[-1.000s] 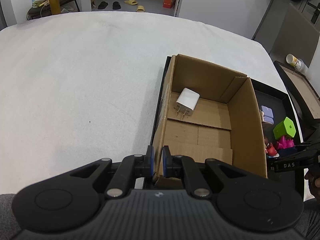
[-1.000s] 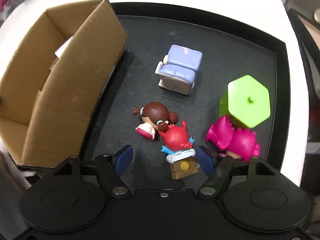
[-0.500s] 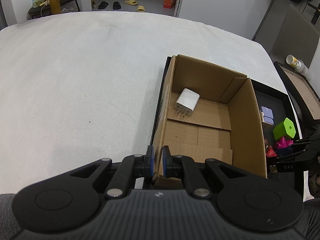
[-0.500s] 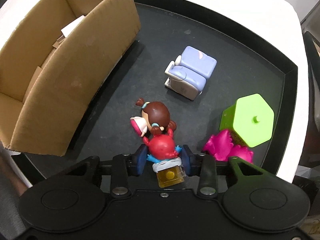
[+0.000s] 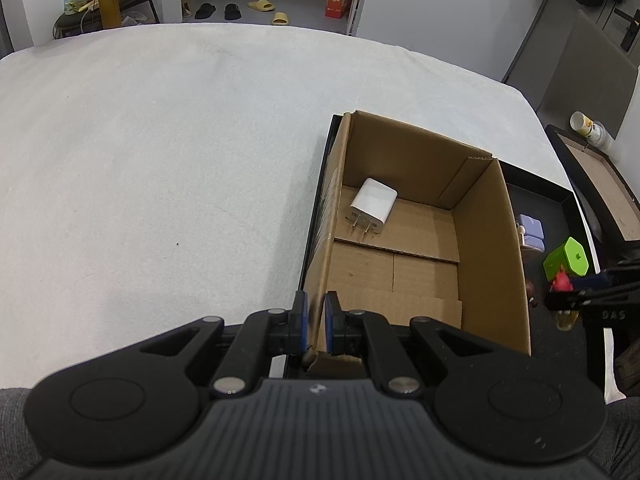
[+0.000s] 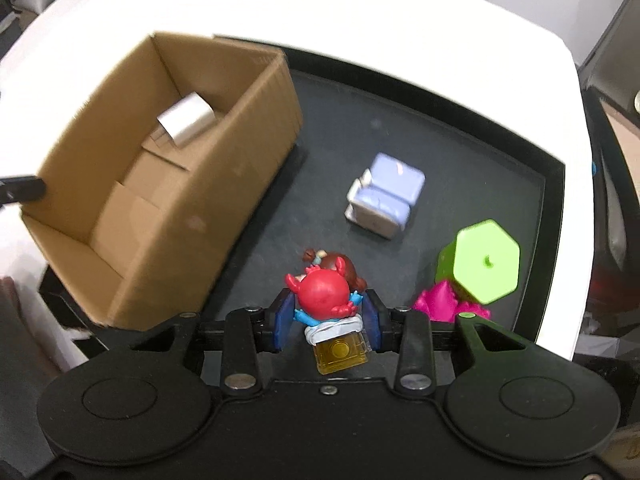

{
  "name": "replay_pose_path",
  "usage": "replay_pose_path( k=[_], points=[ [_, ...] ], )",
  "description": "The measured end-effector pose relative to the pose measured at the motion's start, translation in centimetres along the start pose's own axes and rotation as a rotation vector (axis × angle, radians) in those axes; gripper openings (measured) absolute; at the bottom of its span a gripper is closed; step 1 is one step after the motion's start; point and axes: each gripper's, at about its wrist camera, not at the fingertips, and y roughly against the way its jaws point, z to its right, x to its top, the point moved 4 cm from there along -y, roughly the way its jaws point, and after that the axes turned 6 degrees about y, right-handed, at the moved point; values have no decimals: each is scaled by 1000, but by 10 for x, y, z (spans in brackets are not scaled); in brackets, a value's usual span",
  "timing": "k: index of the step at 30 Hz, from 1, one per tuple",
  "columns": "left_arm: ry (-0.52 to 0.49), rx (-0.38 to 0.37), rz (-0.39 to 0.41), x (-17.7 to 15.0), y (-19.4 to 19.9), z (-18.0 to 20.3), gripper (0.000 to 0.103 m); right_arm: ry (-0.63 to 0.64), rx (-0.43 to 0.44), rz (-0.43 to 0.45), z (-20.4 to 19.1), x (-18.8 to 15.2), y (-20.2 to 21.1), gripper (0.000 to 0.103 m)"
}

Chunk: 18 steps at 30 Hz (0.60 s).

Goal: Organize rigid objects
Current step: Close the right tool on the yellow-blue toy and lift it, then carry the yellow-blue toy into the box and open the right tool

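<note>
My right gripper is shut on a red-headed toy figure with a yellow base and holds it above the black tray. My left gripper is shut on the near wall of the open cardboard box, which stands in the tray's left part. A white charger lies inside the box, also seen from the right wrist. On the tray lie a brown-haired doll, a lilac toy, a green hexagonal block and a pink toy.
The tray sits on a white table near its right edge. A second dark tray and a cup stand beyond the table's right side.
My right gripper closed on the red-headed figure and lifted it off the tray, drawing back and up. The left gripper kept its hold on the box wall.
</note>
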Motion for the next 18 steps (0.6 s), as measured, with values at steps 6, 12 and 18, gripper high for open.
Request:
replay_pose_path(
  k=[6, 12, 18],
  points=[
    [-10, 5, 5, 0, 0, 3, 7, 13, -7, 58, -9, 19, 15, 36],
    [-20, 11, 7, -2, -1, 4, 7, 26, -7, 110, -24, 37, 31, 36],
    [-42, 18, 11, -3, 0, 5, 7, 49, -9, 160, -40, 59, 41, 37]
  ],
)
